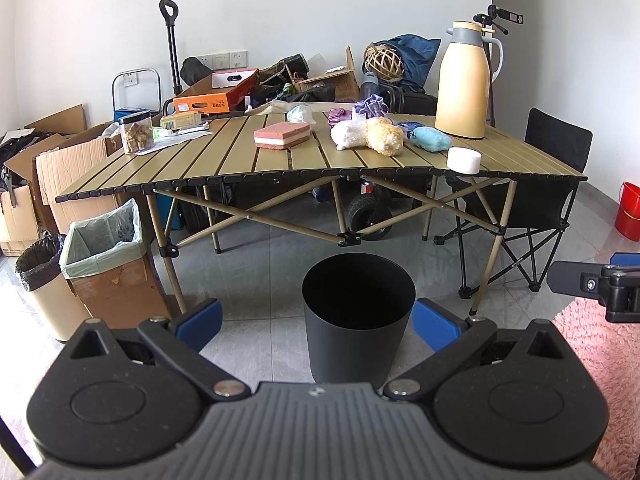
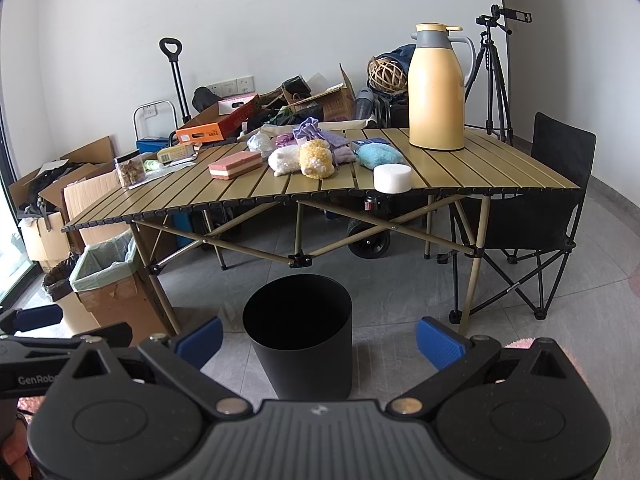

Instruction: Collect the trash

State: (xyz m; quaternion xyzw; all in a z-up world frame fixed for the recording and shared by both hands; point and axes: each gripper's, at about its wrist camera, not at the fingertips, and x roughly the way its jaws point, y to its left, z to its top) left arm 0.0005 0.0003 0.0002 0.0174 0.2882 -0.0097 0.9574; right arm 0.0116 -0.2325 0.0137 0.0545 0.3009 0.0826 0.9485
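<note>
White walls (image 1: 280, 0), grey tile floor (image 1: 260, 264), daylight. Slatted folding tabletop (image 1: 224, 160) on crossed metal legs. Black folding chair (image 2: 552, 208) at its right end, tripod (image 2: 494, 76) behind it. Open cardboard boxes (image 1: 68, 160) stacked along left wall. Pink rug (image 1: 600, 360) bottom right.

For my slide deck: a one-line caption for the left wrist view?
Open left tongs face a black bin on the floor before a cluttered table.
</note>
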